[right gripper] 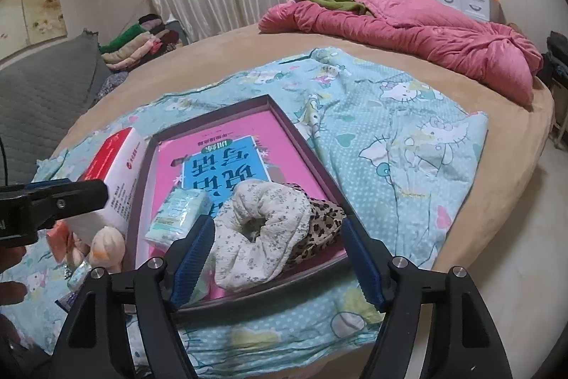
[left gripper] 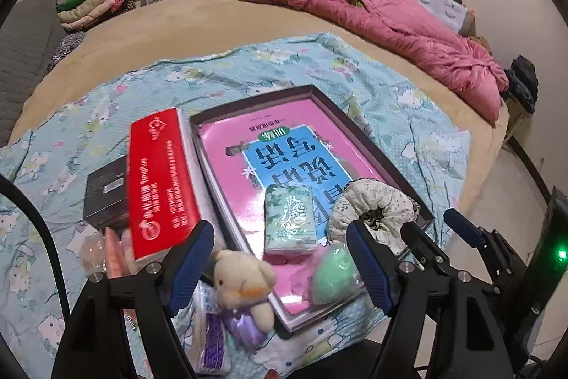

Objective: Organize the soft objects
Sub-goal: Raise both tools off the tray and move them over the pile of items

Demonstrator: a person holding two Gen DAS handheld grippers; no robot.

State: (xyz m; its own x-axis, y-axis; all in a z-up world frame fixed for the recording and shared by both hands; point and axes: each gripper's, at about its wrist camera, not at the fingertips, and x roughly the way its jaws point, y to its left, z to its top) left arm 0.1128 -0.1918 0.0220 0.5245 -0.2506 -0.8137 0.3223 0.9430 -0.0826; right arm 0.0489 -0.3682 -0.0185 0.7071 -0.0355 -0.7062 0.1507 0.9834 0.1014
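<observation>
A shallow dark tray [left gripper: 358, 126] with a pink book in it lies on the blue cartoon sheet. In the tray are a tissue pack [left gripper: 290, 219], a floral scrunchie [left gripper: 372, 206] and a green sponge egg [left gripper: 335, 274]. A beige plush toy [left gripper: 245, 283] lies just outside the tray's near left corner, between the fingers of my open left gripper [left gripper: 280, 269]. My right gripper [right gripper: 275, 261] is open above the floral scrunchie [right gripper: 262, 229] and a leopard scrunchie [right gripper: 321, 229]. The tissue pack also shows in the right wrist view [right gripper: 179, 214].
A red box [left gripper: 159, 180] and a black box [left gripper: 106, 198] lie left of the tray. Small packets [left gripper: 213, 340] lie below the plush. A pink quilt [left gripper: 408, 27] lies at the bed's far side. Folded clothes [left gripper: 92, 2] are stacked far left.
</observation>
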